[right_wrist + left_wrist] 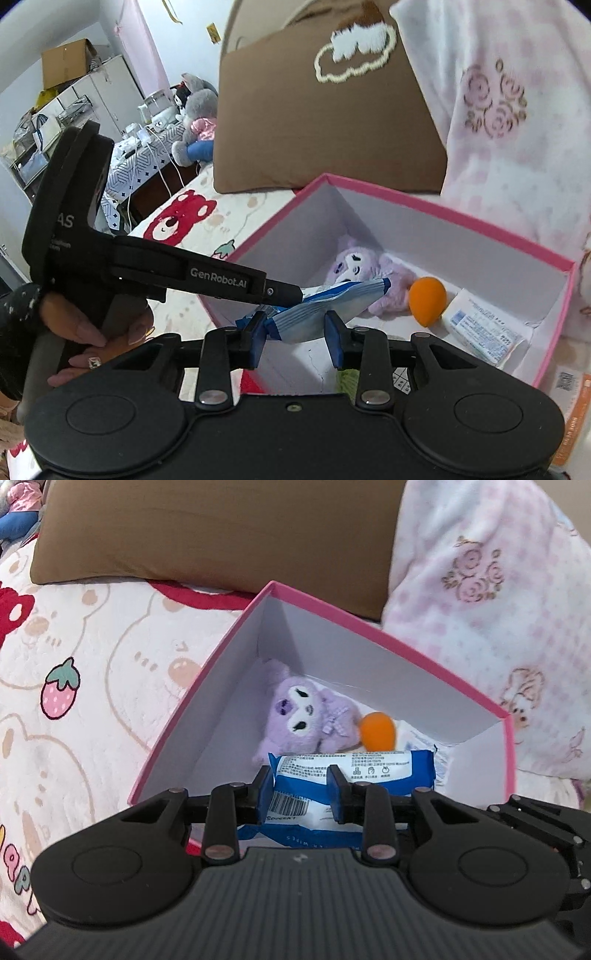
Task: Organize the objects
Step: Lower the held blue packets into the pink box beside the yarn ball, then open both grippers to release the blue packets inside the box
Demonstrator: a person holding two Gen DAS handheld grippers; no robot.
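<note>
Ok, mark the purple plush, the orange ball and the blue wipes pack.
purple plush [301, 709]: left wrist view, on its face.
orange ball [426, 300]: right wrist view, middle of its surface.
blue wipes pack [369, 771]: left wrist view, printed top face.

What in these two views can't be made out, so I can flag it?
- Wipes pack: left wrist view, near end hidden behind the left tool.
- Right tool: right wrist view, can't tell whether its pads pinch the pack.
- White packet in the pink box: print too small to read.
- Green item: mostly hidden behind the right tool.
</note>
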